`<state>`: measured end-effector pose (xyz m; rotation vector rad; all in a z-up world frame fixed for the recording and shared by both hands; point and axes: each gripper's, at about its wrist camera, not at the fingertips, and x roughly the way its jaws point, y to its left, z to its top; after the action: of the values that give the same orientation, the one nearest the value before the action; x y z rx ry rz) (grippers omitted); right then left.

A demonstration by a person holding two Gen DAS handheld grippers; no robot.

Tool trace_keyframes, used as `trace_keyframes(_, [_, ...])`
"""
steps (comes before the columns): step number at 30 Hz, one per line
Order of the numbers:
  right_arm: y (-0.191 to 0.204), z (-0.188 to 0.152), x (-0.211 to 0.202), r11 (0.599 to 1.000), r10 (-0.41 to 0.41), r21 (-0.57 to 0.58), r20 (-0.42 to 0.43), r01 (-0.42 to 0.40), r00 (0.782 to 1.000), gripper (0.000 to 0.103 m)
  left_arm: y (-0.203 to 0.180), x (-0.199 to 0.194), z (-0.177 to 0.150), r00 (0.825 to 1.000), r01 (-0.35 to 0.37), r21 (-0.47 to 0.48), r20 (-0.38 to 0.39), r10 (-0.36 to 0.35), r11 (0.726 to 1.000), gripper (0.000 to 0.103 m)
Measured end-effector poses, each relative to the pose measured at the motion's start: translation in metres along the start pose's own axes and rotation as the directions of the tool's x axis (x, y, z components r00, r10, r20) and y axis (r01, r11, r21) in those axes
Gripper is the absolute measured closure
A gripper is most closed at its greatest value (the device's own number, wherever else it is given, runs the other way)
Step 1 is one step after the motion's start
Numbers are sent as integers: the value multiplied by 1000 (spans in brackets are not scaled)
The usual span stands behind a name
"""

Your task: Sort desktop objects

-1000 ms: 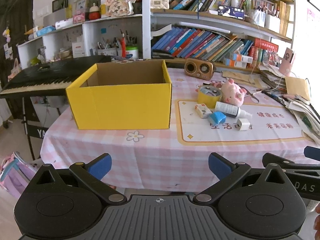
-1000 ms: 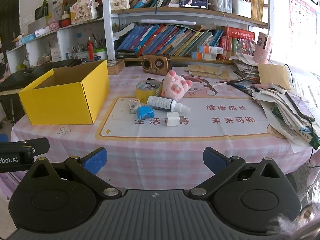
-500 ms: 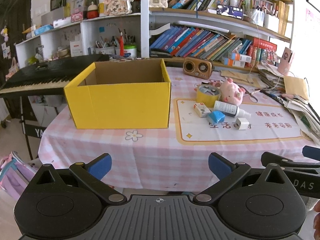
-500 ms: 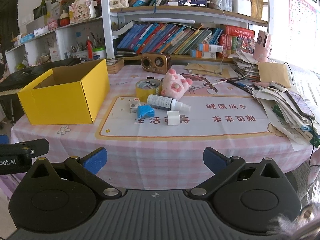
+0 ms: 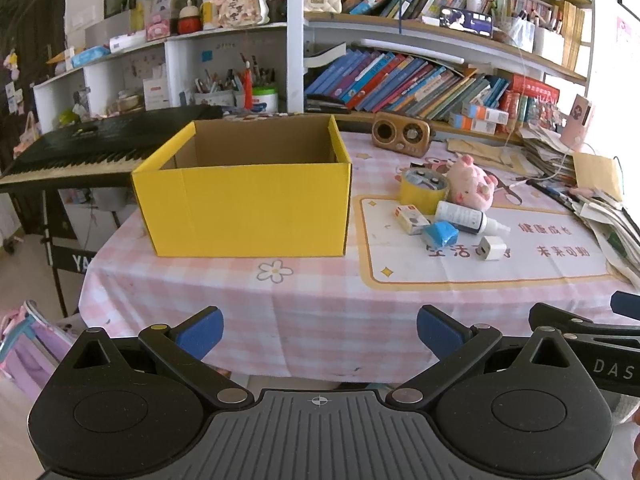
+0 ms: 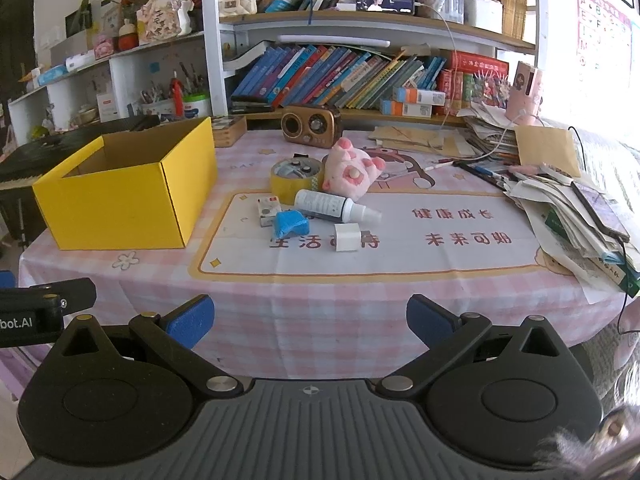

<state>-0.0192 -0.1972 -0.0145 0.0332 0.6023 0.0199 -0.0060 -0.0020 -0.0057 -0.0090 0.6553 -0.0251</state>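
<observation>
An open yellow cardboard box (image 5: 244, 208) (image 6: 120, 204) stands on the pink checked table, with no contents visible. To its right lies a cluster: a yellow tape roll (image 6: 297, 179), a pink plush pig (image 6: 350, 170), a white spray bottle (image 6: 334, 206), a small printed carton (image 6: 267, 210), a blue crumpled item (image 6: 290, 223) and a white cube charger (image 6: 347, 237). My left gripper (image 5: 320, 330) hangs open off the table's near edge, in front of the box. My right gripper (image 6: 310, 322) is open too, short of the cluster. Neither holds anything.
A brown retro radio (image 6: 311, 126) sits behind the cluster. Piled papers and a phone (image 6: 576, 216) crowd the table's right side. Bookshelves (image 6: 340, 76) back the table, and a black keyboard piano (image 5: 92, 148) stands to the left.
Both views have pulled back a little and shifted slightly; the table and box look a bit smaller. Both grippers stay open, and nothing on the table has moved.
</observation>
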Motion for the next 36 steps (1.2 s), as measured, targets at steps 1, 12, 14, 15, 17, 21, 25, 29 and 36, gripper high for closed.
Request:
trace_keyframes(1, [0,0,0,1000,0,0,0,0,1000,0,0,0,0,1000,0,0,0,0,1000,0])
trace_keyframes(12, [1,1,2,1000,0,-2,-3,0,1000,0,4,5,2,1000,4,-2,-12,-4,1000,0])
trace_keyframes(14, [2,3,4,1000,-1,-3,-9,1,1000,0,5,8,3,1000,5,-3,-18,-5,1000,0])
trace_keyframes(15, [3,4,6,1000,-2,-3,-13,2,1000,0,5,9,3,1000,5,-4,-21,-5,1000,0])
trace_keyframes(17, [4,5,8,1000,-4,-5,-18,4,1000,0,6,12,4,1000,5,-5,-27,-6,1000,0])
trace_keyframes(21, [6,5,13,1000,-6,-8,-28,6,1000,0,7,16,3,999,7,-9,-40,-7,1000,0])
trace_keyframes(25, [6,4,16,1000,-8,-8,-38,8,999,0,9,20,3,999,7,-17,-53,-7,1000,0])
trace_keyframes(29, [7,4,19,1000,-9,-12,-48,9,999,0,9,23,2,998,15,-19,-63,-16,1000,0])
trace_keyframes(36, [9,2,23,1000,-3,-16,-66,2,998,0,15,32,-2,993,6,-48,-114,-11,999,0])
